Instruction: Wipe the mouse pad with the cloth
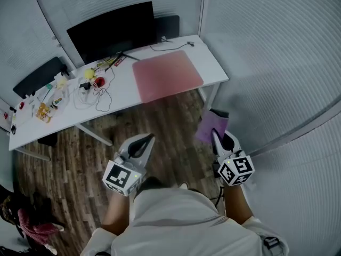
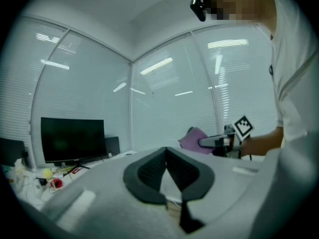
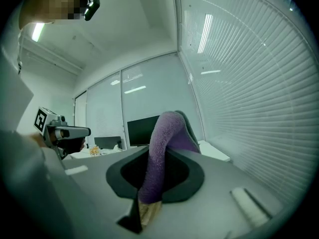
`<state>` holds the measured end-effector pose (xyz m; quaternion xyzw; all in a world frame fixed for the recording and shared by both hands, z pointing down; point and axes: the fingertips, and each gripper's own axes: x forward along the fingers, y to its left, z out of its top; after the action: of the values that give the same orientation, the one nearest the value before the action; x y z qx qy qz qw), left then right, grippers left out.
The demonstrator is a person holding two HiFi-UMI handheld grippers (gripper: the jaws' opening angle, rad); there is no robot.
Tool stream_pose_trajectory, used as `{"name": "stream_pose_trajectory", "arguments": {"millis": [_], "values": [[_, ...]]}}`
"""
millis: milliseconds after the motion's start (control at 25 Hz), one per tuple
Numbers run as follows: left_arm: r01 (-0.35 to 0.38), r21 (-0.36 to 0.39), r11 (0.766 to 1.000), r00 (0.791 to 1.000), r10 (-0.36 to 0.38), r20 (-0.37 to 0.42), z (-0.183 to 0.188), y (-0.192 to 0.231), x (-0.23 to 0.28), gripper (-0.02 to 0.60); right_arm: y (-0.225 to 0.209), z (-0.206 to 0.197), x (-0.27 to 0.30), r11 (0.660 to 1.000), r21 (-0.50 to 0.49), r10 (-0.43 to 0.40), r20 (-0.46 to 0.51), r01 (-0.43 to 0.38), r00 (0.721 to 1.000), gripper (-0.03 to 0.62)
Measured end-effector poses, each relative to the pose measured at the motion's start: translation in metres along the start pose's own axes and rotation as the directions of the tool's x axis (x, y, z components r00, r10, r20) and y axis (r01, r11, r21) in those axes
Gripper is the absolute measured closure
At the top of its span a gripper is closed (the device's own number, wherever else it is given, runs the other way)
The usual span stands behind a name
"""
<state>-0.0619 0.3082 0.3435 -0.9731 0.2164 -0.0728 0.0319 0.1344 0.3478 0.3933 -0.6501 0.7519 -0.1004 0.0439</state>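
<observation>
Grippers are the nearest things I see, both held low in front of the person, on the near side of the mouse pad point(image 1: 167, 75) and well apart from it. My left gripper point(image 1: 146, 138) has its jaws together at the tips, and in the left gripper view I find nothing between them. My right gripper point(image 1: 215, 136) is clamped on the purple cloth point(image 1: 211, 127). In the right gripper view the cloth point(image 3: 167, 136) stands up from between the jaws and bends over at the top. It hangs in the air over the wooden floor point(image 1: 160, 119), in front of the mouse pad's right side and not touching it. Farther away, the pink mouse pad lies flat on the right end of the white desk point(image 1: 213, 63). Left of the mouse pad I see cables point(image 1: 101, 97) and small objects point(image 1: 53, 100) which I cannot name surely. Behind the mouse pad and a little left stands a dark monitor point(image 1: 114, 31).
</observation>
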Motion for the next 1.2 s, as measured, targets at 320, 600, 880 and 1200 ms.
{"name": "stream_pose_trajectory", "arguments": {"millis": [320,600,880,1200], "values": [[0.016,0.004,1.000,1.000,-0.016,-0.013,0.002,-0.012,0.034,0.580,-0.033,-0.006,-0.005,1.000,0.026,-0.005,-0.011,0.005,1.000,0.545],[-0.005,-0.083,0.997,1.000,0.005,-0.009,-0.017,0.028,0.053,0.580,-0.044,-0.016,0.035,1.000,0.023,-0.014,-0.042,0.015,0.999,0.545],[-0.015,-0.112,0.994,1.000,0.018,0.025,-0.024,0.104,0.081,0.580,-0.047,-0.004,0.104,0.999,-0.032,-0.035,-0.072,0.033,0.997,0.545],[-0.017,-0.143,0.990,0.998,0.025,0.057,-0.031,0.226,0.077,0.580,-0.002,0.000,0.226,0.999,-0.035,-0.002,-0.111,-0.002,0.994,0.545]]}}
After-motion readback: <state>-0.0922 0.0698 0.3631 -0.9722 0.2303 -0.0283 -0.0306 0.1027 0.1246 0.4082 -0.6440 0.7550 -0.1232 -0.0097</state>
